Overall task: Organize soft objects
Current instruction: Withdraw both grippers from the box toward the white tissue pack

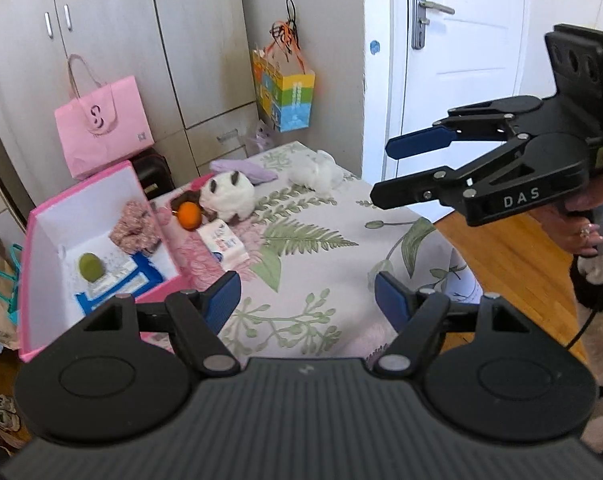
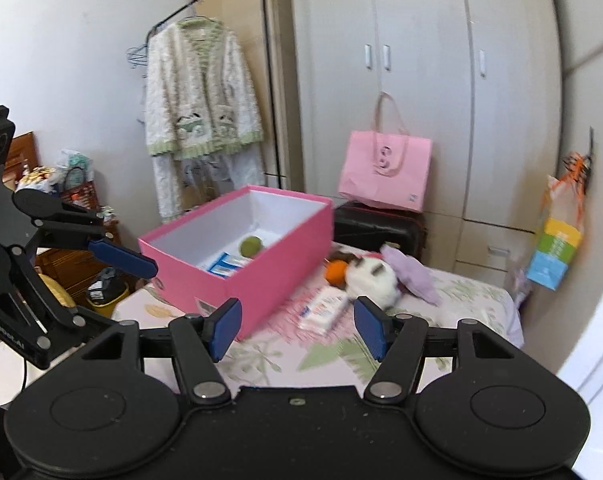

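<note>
Soft toys, a white panda (image 1: 227, 196) and a white plush (image 1: 316, 171), lie on the flowered bedspread (image 1: 313, 240) beside my pink box (image 1: 41, 216). Both my tongs, left (image 1: 307, 300) and right (image 2: 297, 330), hang above the bed, released and empty.

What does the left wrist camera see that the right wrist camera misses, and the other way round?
Only the left wrist view shows the white door, the wooden floor, a white fluffy toy at the bed's far end and the floral fabric bundle in the box. Only the right wrist view shows the cardigan on a clothes rack. Both show the pink box holding a green ball, the orange ball, the black-eared plush, the pink bag and both tools, open and empty: left tool, right tool.
</note>
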Available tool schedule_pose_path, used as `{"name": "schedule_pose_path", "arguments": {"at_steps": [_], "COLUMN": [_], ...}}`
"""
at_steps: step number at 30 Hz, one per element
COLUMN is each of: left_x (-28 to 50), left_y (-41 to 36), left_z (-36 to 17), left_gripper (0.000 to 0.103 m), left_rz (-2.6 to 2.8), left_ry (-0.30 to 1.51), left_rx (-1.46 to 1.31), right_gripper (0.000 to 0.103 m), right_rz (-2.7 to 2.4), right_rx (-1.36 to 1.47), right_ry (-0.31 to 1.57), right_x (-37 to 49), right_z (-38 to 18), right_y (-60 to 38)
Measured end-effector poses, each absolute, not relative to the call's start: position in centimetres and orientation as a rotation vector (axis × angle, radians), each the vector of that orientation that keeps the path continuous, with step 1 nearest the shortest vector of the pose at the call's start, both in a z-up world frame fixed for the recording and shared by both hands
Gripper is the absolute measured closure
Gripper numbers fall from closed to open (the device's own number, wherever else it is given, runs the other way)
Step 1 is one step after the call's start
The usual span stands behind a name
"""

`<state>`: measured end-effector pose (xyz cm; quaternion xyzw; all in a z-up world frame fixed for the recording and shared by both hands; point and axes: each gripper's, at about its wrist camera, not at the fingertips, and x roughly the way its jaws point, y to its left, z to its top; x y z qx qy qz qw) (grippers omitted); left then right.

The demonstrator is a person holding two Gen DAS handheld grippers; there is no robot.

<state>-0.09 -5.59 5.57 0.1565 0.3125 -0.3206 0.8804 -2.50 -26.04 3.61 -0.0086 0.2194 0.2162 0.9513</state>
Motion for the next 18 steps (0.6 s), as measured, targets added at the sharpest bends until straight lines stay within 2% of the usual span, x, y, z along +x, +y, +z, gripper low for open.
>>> {"name": "schedule_pose_path", "arguments": {"at_steps": [18], "left_x": [8.4], "left_y": [-10.8], "left_z": [-1.3], "left_gripper": [0.03], "left_rz": [-0.498], "left_ry": [0.603], "left_rx": [0.247], "right_gripper": [0.029], "right_rz": [0.342], "right_rx": [0.036], "right_ry": [0.413], "right_x": [4.0], "right_z": [-3.7], "right_y": [-30.5]}}
